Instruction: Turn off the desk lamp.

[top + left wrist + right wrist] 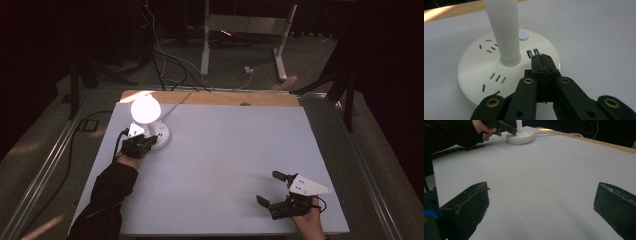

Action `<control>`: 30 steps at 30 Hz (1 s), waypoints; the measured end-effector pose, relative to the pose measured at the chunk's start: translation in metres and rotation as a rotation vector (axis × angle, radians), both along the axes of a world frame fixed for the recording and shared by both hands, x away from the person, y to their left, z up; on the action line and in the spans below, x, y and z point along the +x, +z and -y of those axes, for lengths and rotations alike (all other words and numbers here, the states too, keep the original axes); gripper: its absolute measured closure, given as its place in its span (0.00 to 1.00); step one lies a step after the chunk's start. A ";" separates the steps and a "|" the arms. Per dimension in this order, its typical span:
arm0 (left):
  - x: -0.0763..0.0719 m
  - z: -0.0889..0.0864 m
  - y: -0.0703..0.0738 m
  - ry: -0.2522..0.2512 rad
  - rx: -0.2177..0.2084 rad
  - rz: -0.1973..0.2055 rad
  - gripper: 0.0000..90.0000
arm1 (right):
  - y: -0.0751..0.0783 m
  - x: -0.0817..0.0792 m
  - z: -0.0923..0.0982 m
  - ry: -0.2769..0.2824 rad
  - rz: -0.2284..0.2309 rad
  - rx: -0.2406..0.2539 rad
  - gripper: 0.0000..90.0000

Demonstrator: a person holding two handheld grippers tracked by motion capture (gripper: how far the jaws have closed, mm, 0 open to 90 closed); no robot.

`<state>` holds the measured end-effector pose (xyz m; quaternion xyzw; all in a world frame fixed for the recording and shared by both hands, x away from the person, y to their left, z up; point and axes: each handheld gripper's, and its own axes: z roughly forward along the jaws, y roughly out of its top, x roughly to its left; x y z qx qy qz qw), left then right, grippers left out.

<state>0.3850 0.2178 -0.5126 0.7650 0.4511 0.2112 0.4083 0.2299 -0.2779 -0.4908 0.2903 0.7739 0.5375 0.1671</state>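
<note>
- At the left of the high view, a dark sleeve [107,192] comes in from the bottom edge and runs up to the left claw [148,141], which sits at the foot of a white desk lamp [150,122].
- The lamp stands near the far left corner of the desk [225,160]; its round head [145,108] glows bright, and a white cord [175,104] runs from it toward the far wooden edge.
- In the left gripper view the left claw [544,60] is pressed together, nothing between its jaws, the tips resting over the round base [476,75] just beside two small slots.
- In that same view the white stem [505,30] rises upright from the middle of the base, with socket slots on either side of it.
- A small button [523,35] lit blue sits on the base beyond the stem, near the closed tips but apart from them.
- The middle of the desk is a plain pale sheet.
- At the lower right of the high view the right claw [272,187] rests on the desk, well apart from the lamp, held in a hand [309,220] at the near edge, a grey three-cornered plate [310,186] on top.
- The right claw [541,202] is spread wide in the right gripper view, holding nothing, with the lamp base [520,137] far off across the sheet.
</note>
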 end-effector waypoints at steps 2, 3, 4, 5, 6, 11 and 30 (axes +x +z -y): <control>0.000 0.000 0.000 0.001 0.000 0.002 1.00 | 0.000 0.000 0.000 0.001 0.000 -0.001 0.00; -0.001 0.001 0.000 0.000 0.011 0.008 1.00 | 0.000 0.000 0.000 0.001 0.000 -0.002 0.00; -0.001 0.001 0.000 -0.001 0.013 0.005 1.00 | 0.000 0.000 0.000 0.001 0.001 -0.003 0.00; 0.000 0.001 0.001 0.000 0.011 0.000 1.00 | 0.000 0.000 0.000 0.002 0.001 -0.003 0.00; 0.000 0.001 0.000 -0.002 0.009 0.001 1.00 | 0.000 0.000 -0.001 0.002 0.000 -0.002 0.00; 0.000 -0.003 0.003 0.016 -0.020 0.001 1.00 | 0.000 0.000 0.000 0.000 0.003 -0.001 0.00; -0.016 -0.001 0.037 -0.009 -0.093 -0.013 0.56 | 0.001 0.000 0.001 0.002 0.005 -0.002 0.00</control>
